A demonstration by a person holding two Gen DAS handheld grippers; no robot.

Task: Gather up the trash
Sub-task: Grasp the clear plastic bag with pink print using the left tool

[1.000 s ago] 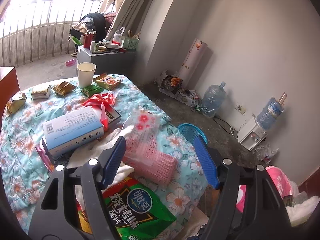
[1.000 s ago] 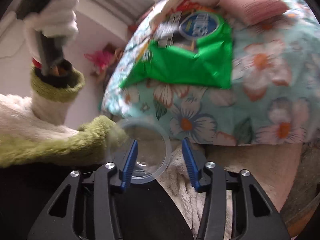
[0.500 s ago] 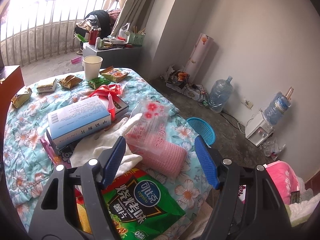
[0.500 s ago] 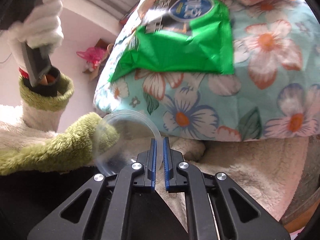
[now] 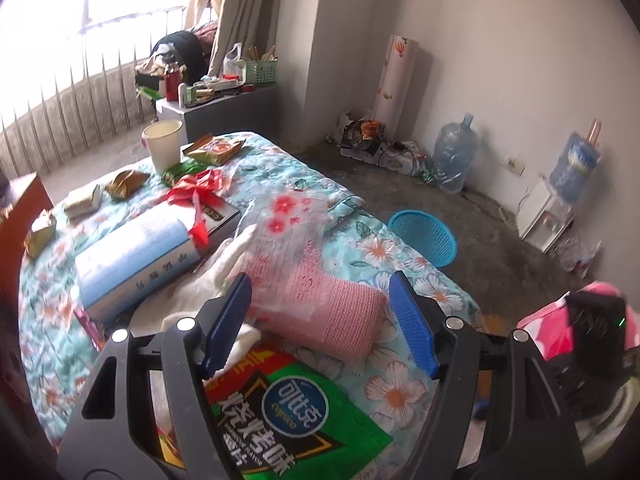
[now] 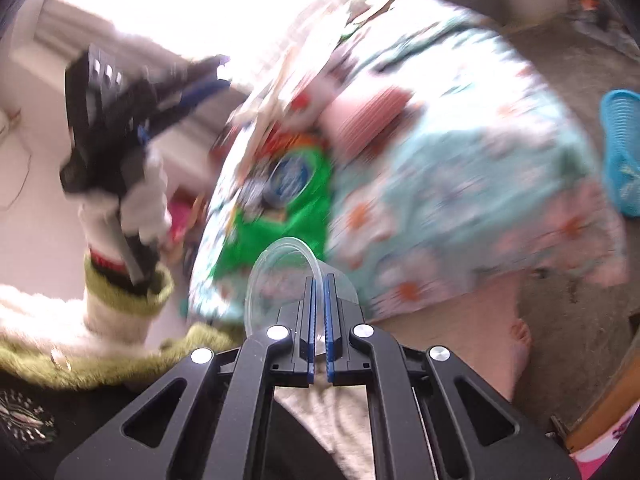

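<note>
Floor [image 5: 400,196] of bare grey concrete lies to the right of the table [image 5: 360,236], whose flowered teal cloth ends in a curved edge near the blue basket [image 5: 424,236]; the basket stands on the floor just beside that edge. The left hand-held gripper [image 5: 320,320] hovers with its 2 blue fingers spread wide and nothing between them, above a pink knitted roll [image 5: 340,320] in a clear flowered wrapper. Below it lies a green snack bag [image 5: 288,416] at the near table edge, printed with a round blue logo and large white Chinese characters that I cannot read reliably. Left of the roll sits a pale blue book [image 5: 136,256] with Chinese print on its spine, and behind it a box tied with a red ribbon [image 5: 196,196]. Small snack wrappers [image 5: 124,182] and a paper cup [image 5: 162,144] crowd the far end of the table.

In the right wrist view, much of it blurred, the right hand-held gripper [image 6: 319,292] is clenched on the rim of a clear plastic cup [image 6: 280,264], which is held off the near table edge, in front of the green bag. 2 water jugs [image 5: 456,152] stand against the far wall
</note>
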